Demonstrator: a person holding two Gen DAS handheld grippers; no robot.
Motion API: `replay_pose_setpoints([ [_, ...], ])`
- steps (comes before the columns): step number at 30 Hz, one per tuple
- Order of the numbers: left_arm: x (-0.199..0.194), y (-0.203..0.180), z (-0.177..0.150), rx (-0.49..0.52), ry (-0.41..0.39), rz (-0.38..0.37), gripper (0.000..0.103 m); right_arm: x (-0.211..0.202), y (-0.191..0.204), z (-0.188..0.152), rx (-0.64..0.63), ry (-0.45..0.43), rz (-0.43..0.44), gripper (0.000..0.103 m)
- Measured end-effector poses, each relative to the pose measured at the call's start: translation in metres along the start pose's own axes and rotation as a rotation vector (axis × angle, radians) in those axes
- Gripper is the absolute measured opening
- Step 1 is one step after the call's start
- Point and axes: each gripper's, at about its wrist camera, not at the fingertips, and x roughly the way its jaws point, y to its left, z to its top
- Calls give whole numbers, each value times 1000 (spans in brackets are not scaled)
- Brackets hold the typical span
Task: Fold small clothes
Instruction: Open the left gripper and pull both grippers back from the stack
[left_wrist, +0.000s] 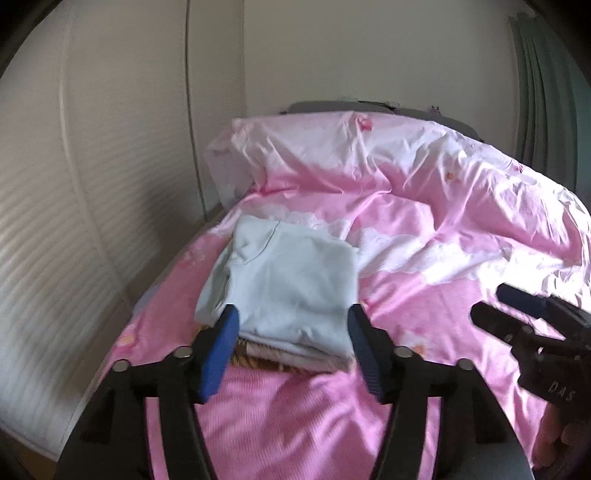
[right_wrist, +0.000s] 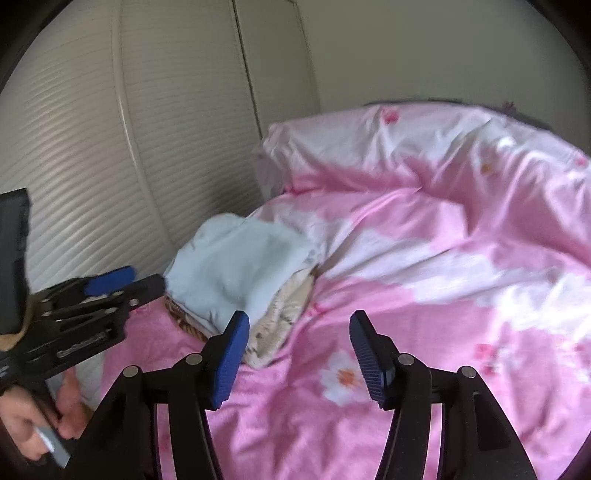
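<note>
Item under task: a pale blue folded garment (left_wrist: 291, 273) lay on top of a small stack of folded clothes (left_wrist: 295, 356) on the pink bedcover (left_wrist: 406, 295), toward the bed's left side near the slatted wardrobe door (left_wrist: 55, 221).
Stack beneath: beige and brown-patterned pieces (right_wrist: 280, 321) showed under the blue one, their edges stepping out at the near and right sides.
Left gripper (left_wrist: 291, 343): jaws stood apart, with the near edge of the stack seen between them; the pads pressed on nothing.
Right gripper (right_wrist: 299, 350): jaws apart over bare bedcover, just right of the stack; nothing held.
Handling, as judged: light, soft, limp cloth. It would sag and unfold if lifted by one corner, and layers would likely slide on each other.
Where to take hold, as judged: the near folded edge, pinching all layers together, or both near corners, one gripper each.
Edges: the stack's left side sat close to the bed's edge; a push leftward risked tipping cloth off.
Open room: a wide stretch of bedcover lay free to the right and near side; rumpled bedding and a pillow (left_wrist: 332, 147) rose beyond.
Surface: soft and creased, so judged a poor base for sharp folds.
Task state, as judged: the visible pieces appeared already folded.
</note>
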Motion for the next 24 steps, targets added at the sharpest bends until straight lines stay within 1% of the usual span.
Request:
replay_pose_setpoints([
  [1, -18, -9, -2, -1, -17, 4, 65, -13, -2, -1, -3, -8, -13, 59],
  [2, -30, -15, -4, -1, -26, 3, 67, -29, -6, -3, -5, -18, -30, 63],
  [3, -42, -22, -5, 1, -36, -1, 73, -48, -10, -6, -5, -31, -52, 68],
  [4, -59, -33, -9, 4, -53, -5, 76, -68, -16, -10, -2, -44, -75, 70],
  [5, -70, -42, -11, 10, -63, -12, 78, -79, -20, -11, 0, -53, -87, 73],
  [6, -81, -50, -14, 17, -72, -21, 83, -98, -26, -16, 2, -65, -108, 75],
  [7, -96, -63, -18, 24, -81, -34, 87, -113, -31, -19, 3, -72, -125, 76],
  [9, -116, -80, -23, 20, -89, -52, 90, -151, -44, -29, 4, -85, -172, 80],
  [11, -137, -100, -29, 15, -88, -79, 93, -182, -55, -39, 0, -91, -206, 81],
  [13, -156, -123, -36, 26, -97, -92, 100, -210, -66, -48, 1, -96, -242, 82],
  [15, -173, -145, -44, 41, -109, -109, 102, -245, -81, -60, 8, -110, -289, 84],
  [20, -204, -189, -60, 54, -116, -151, 102, -312, -119, -84, 37, -132, -382, 88],
  [21, -211, -198, -64, 57, -119, -158, 103, -321, -125, -88, 43, -134, -398, 91],
  [24, -227, -223, -78, 76, -119, -162, 103, -353, -144, -103, 73, -141, -452, 92],
])
